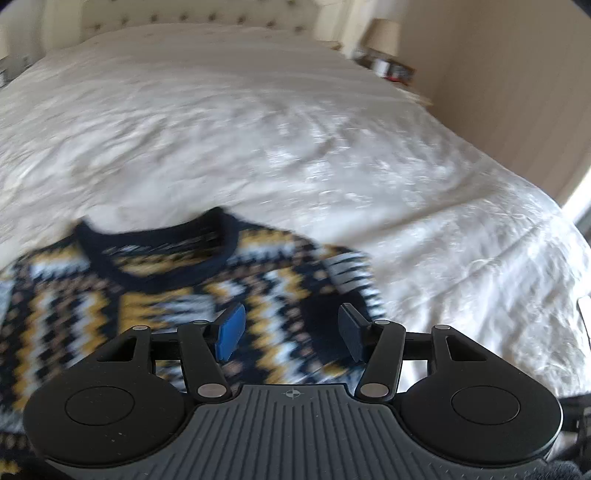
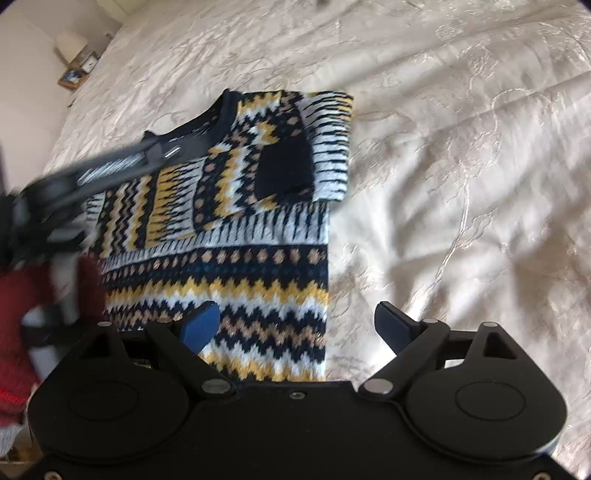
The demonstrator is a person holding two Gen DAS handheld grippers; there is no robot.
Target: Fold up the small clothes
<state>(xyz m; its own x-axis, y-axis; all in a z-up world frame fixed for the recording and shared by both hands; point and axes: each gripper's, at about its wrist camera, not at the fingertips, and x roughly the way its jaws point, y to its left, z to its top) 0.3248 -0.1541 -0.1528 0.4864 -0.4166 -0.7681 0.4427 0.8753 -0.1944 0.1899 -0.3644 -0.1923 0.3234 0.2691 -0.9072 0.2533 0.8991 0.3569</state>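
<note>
A small knitted sweater (image 2: 258, 266) in navy, yellow and white zigzags lies flat on the bed with its navy collar (image 1: 155, 258) at the far end. One sleeve (image 2: 325, 147) is folded in across the chest. My left gripper (image 1: 291, 332) hovers open over the chest below the collar, with nothing between its blue pads (image 1: 231, 332). From the right wrist it shows as a blurred dark shape (image 2: 110, 170) over the sweater's left shoulder. My right gripper (image 2: 295, 325) stands wide open above the sweater's hem at its right edge, holding nothing.
A cream embroidered bedspread (image 2: 461, 166) covers the whole bed. A tufted headboard (image 1: 207, 14) stands at the far end, with a bedside lamp (image 1: 384, 33) and small items beside it. Something red (image 2: 22, 314) lies at the left edge.
</note>
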